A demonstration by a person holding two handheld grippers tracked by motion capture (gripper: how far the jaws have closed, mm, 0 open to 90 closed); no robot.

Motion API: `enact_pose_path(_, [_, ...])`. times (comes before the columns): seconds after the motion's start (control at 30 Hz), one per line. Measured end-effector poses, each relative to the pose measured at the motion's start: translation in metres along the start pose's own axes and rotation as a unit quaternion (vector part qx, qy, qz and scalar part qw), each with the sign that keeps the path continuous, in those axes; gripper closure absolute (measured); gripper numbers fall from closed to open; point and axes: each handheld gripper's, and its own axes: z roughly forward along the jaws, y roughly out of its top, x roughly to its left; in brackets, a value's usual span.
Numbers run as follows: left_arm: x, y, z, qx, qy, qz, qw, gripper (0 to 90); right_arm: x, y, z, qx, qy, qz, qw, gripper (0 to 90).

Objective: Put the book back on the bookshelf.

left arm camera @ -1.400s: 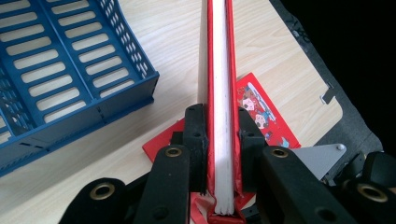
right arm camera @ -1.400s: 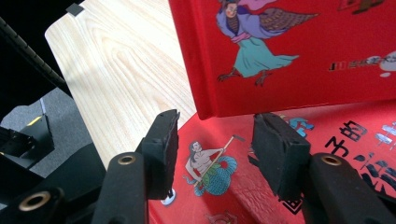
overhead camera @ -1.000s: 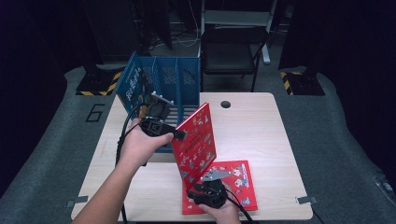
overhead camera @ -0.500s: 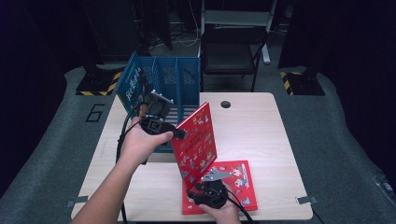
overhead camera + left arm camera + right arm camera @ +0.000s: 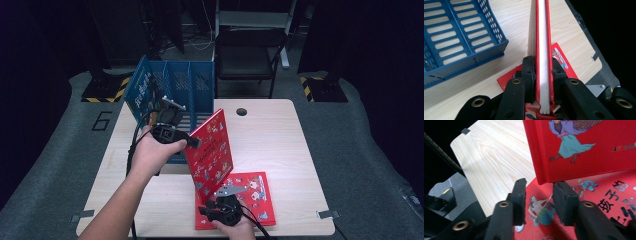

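Observation:
My left gripper (image 5: 192, 142) is shut on the upper edge of a red picture book (image 5: 210, 152) and holds it on edge, tilted, over the table. In the left gripper view the jaws of the left gripper (image 5: 543, 75) clamp the red book (image 5: 542, 37) with its white page block between them. A second red book (image 5: 250, 192) lies flat on the table near the front edge. My right gripper (image 5: 220, 209) is low over it, and in its own view the right gripper (image 5: 539, 195) stands open just below the held book's lower corner (image 5: 544, 180), with the flat book (image 5: 599, 200) underneath.
A blue slotted file rack (image 5: 175, 90) stands at the table's back left, holding a blue book (image 5: 140, 92); the rack (image 5: 461, 37) is close to the left gripper. The wooden table (image 5: 285, 135) has a cable hole (image 5: 242, 111). A black chair (image 5: 247, 55) stands behind the table.

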Motion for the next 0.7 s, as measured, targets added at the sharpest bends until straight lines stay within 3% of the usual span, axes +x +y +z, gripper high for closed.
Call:
enact_pose_path(0.17, [0.0024,0.0002,-0.0004,0.003,-0.004,-0.006,1.0,78.3,0.0012,-0.0007,0.0012,0.002,0.007,-0.006,1.0,67.6])
enact_pose_path(0.43, [0.0046,-0.0022,-0.0007,-0.002,-0.004,-0.01,0.9999,78.3,0.0003,-0.0019,0.0018,-0.002,0.012,0.015,0.9998,69.5])
enact_pose_path(0.7, [0.0048,-0.0011,-0.0011,0.0,-0.013,-0.012,0.9998,77.6,0.0002,-0.0036,0.0014,-0.012,0.009,0.02,0.9997,68.9])
